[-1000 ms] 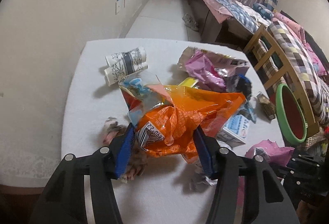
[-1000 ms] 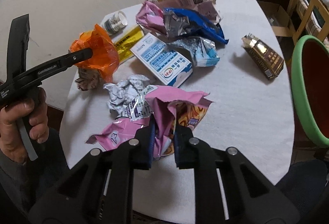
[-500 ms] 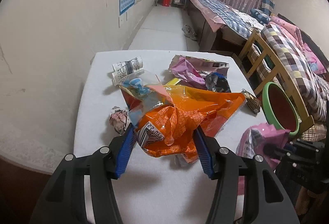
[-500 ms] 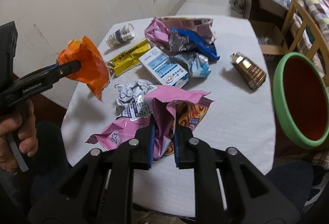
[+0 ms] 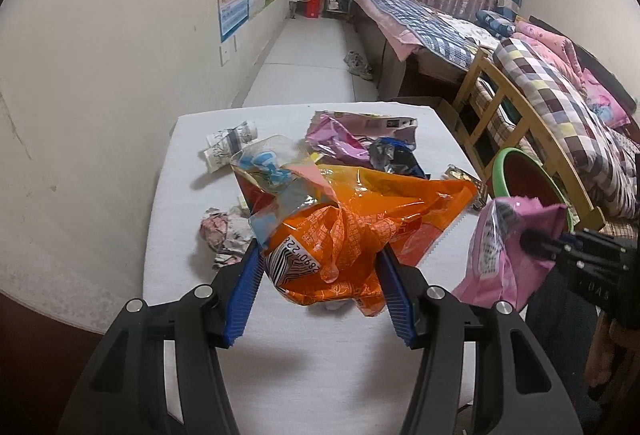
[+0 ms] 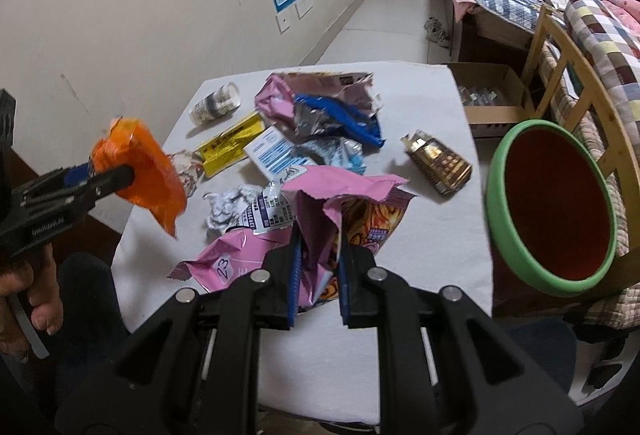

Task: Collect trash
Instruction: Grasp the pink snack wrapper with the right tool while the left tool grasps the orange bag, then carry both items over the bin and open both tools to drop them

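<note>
Two views, L wrist first: left claw [image 5: 320, 271] clenched on crumpled orange wrapper [image 5: 360, 231], held clear above white table [image 5: 188, 227]; right claw at R edge gripping pink wrapper [image 5: 508, 255], green-rimmed basin [image 5: 498, 171] just behind it; paper cup [image 5: 230, 145], pink/blue bags [image 5: 360, 143] and a crumpled wad [image 5: 224, 235] lie on table. R wrist view: right claw [image 6: 318, 263] clamped on pink wrapper [image 6: 320, 203], lifted off table [image 6: 420, 95]; left claw [image 6: 120, 175] w/ orange wrapper [image 6: 148, 175] at L; basin [image 6: 496, 235] beside table at R; gold pack [image 6: 438, 165], yellow sachet [image 6: 232, 145], white/blue box [image 6: 276, 155], cup [image 6: 216, 103] on table.
</note>
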A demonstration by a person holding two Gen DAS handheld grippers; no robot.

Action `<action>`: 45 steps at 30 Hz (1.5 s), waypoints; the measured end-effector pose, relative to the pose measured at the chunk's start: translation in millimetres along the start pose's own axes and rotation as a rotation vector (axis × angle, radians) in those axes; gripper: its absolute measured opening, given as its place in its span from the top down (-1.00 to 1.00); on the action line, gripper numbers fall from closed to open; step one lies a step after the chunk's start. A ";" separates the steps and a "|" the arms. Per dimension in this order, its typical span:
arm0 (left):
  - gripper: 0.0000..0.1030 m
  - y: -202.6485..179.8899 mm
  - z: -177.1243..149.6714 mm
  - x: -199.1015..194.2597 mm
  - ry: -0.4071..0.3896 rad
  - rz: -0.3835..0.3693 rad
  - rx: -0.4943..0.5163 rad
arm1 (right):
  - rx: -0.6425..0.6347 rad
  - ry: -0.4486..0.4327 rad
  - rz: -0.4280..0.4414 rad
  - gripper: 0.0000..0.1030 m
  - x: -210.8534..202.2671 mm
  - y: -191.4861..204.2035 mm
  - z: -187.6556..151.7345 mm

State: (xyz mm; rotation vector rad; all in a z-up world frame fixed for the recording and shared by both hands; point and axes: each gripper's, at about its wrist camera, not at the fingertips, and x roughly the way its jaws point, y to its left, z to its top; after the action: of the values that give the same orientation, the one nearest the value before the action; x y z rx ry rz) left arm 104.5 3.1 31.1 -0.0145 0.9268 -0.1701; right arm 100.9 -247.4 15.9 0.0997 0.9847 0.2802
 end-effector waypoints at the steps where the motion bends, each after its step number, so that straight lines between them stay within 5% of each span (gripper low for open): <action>1: -0.04 -3.3 0.6 0.7 0.002 -0.004 0.004 | 0.000 -0.003 -0.003 0.70 -1.1 -3.2 1.6; 45: -0.04 -254.8 61.6 94.5 0.075 -0.266 0.274 | 0.179 -0.055 -0.311 0.70 -36.2 -242.3 10.9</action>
State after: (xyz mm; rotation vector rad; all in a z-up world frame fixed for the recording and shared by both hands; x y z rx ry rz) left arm 173.5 -266.4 14.9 0.1231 0.9681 -0.5460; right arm 136.8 -489.5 0.4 0.1151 0.9536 -0.0959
